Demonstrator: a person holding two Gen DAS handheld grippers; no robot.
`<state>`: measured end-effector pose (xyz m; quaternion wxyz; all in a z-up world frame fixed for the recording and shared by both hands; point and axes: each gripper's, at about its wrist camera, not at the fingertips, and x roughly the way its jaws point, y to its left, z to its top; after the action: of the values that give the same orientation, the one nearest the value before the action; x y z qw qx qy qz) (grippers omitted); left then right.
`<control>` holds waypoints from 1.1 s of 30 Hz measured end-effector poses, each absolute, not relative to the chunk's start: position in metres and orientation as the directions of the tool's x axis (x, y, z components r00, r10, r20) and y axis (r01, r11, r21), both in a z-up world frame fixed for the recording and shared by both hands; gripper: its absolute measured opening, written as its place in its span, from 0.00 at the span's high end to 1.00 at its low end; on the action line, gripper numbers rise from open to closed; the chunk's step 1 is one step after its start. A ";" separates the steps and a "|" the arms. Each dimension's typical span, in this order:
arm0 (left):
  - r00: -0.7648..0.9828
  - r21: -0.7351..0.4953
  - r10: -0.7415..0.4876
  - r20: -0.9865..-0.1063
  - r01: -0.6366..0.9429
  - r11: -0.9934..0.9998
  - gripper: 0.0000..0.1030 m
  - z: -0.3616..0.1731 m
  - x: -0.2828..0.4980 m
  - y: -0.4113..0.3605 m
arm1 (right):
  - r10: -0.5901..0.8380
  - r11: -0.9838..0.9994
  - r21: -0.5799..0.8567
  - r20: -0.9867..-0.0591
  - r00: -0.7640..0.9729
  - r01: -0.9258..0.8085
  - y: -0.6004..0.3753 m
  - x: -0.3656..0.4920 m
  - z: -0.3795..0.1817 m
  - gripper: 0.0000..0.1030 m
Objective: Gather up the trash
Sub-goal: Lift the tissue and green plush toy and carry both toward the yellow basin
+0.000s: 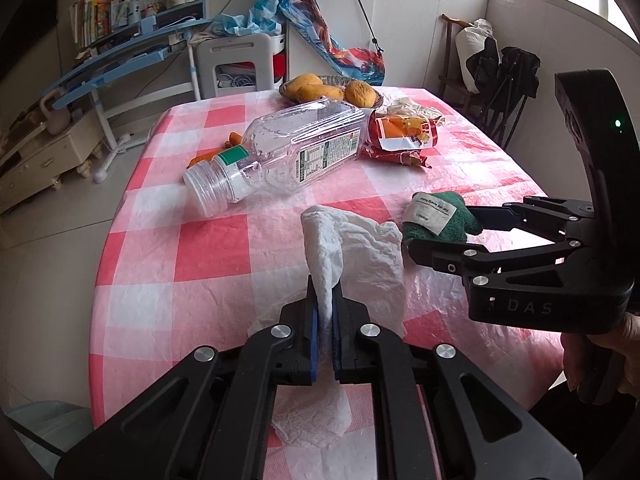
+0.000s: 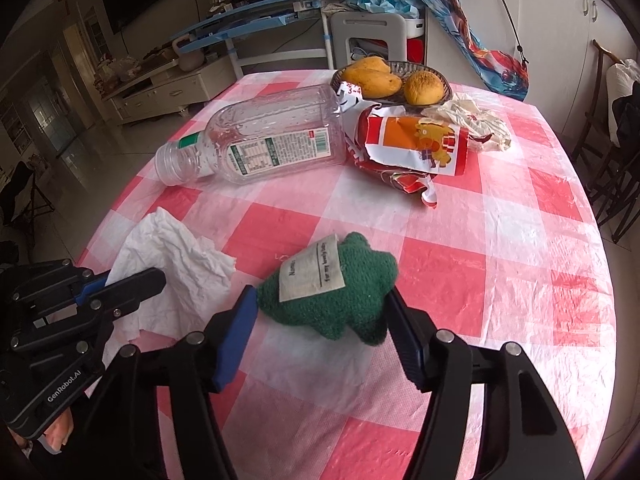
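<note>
From the left wrist camera, the left gripper is pinching a crumpled white tissue between its blue pads, the jaws nearly closed on a fold of it while the rest of the sheet is draping onto the tablecloth near the table's near edge. To its right, the right gripper is reaching in from the side, its fingers lying on either side of a green knitted piece with a white fabric label. Farther in, toward the middle of the table, an empty clear plastic bottle is lying on its side with its cap pointing toward the left edge, and only this view is showing orange scraps lying behind its neck. A torn red snack wrapper is lying just right of the bottle, and a basket of yellow fruit is sitting at the far edge. From the right wrist camera, the right gripper is standing partly open with the green knitted piece between its fingers; the right finger is touching the knit, while the left pad is sitting just beside it, so I cannot tell whether it is gripping. This view is showing the left gripper from the side, over the tissue by the left edge. It is also showing more of the crumpled beige paper lying behind the wrapper, next to the basket, and the bottle.
</note>
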<state>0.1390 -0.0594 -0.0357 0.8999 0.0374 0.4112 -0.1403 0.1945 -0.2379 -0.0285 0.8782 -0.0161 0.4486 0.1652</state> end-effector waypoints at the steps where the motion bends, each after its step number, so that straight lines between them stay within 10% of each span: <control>1: 0.628 -0.049 -0.221 -0.746 0.280 0.959 0.94 -0.034 0.139 -0.059 | 0.278 0.944 0.120 -0.789 0.548 -0.307 -0.238 0.194 -0.027 0.44; 33: 0.707 -0.052 -0.185 -0.683 0.206 0.977 0.95 -0.015 0.136 -0.045 | 0.326 0.936 0.165 -0.736 0.593 -0.310 -0.241 0.191 -0.013 0.47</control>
<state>0.1364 -0.0454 -0.0154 0.9237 0.0140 0.3679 -0.1058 0.1907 -0.2411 -0.0132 0.8923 0.0097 0.4146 0.1783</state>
